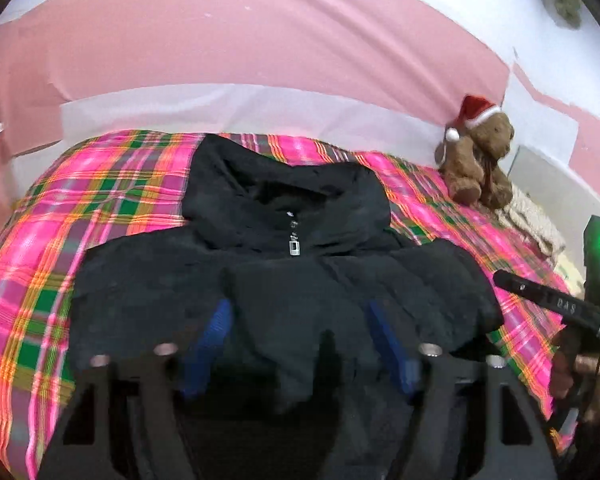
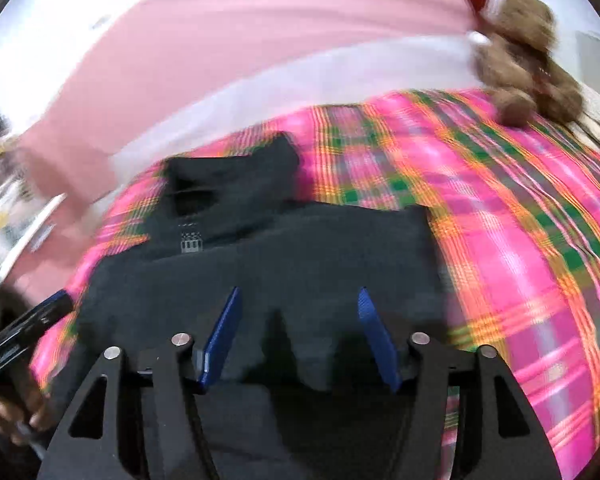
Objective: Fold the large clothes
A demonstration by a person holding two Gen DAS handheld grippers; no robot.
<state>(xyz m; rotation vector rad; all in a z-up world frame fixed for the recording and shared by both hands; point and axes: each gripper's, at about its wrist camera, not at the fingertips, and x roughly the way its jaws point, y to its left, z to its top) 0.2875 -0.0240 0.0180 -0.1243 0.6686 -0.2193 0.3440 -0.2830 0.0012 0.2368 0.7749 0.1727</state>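
Note:
A black hooded jacket point(image 1: 284, 264) lies on a pink, green and orange plaid bedcover point(image 1: 112, 196), hood toward the wall, zip pull point(image 1: 295, 246) at the collar. It looks folded inward into a compact block. My left gripper point(image 1: 296, 308) is open, its blue fingers point(image 1: 216, 328) spread over the jacket's near part. In the right wrist view the jacket point(image 2: 284, 256) lies left of centre on the cover point(image 2: 500, 220). My right gripper point(image 2: 298, 304) is open over its near edge. The right wrist view is motion-blurred.
A brown teddy bear point(image 1: 480, 160) in a red Santa hat sits at the bed's far right corner; it also shows in the right wrist view point(image 2: 528, 60). A pink wall point(image 1: 260, 40) stands behind the bed. The other hand-held gripper point(image 1: 560, 304) shows at the right edge.

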